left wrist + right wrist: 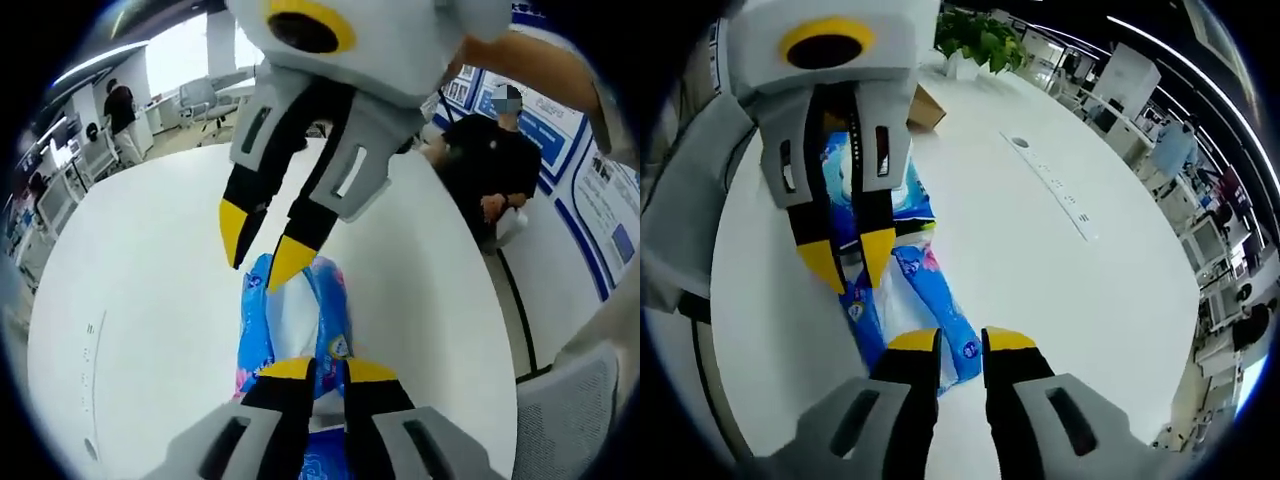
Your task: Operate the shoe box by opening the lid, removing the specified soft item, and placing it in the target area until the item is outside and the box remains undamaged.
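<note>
We see the left gripper (329, 368) pinching one end of the blue soft pack (292, 318), its yellow-tipped jaws pressed onto the wrapper above the white table (130, 300). Our right gripper (961, 338) meets the pack's opposite end with jaws slightly spread. A cardboard box (924, 107) sits behind, beside a potted plant (978, 38).

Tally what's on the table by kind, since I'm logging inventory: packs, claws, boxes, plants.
Blue soft pack: 1
Claws: 2 (left claw, right claw)
Cardboard box: 1
Potted plant: 1
Total: 5
</note>
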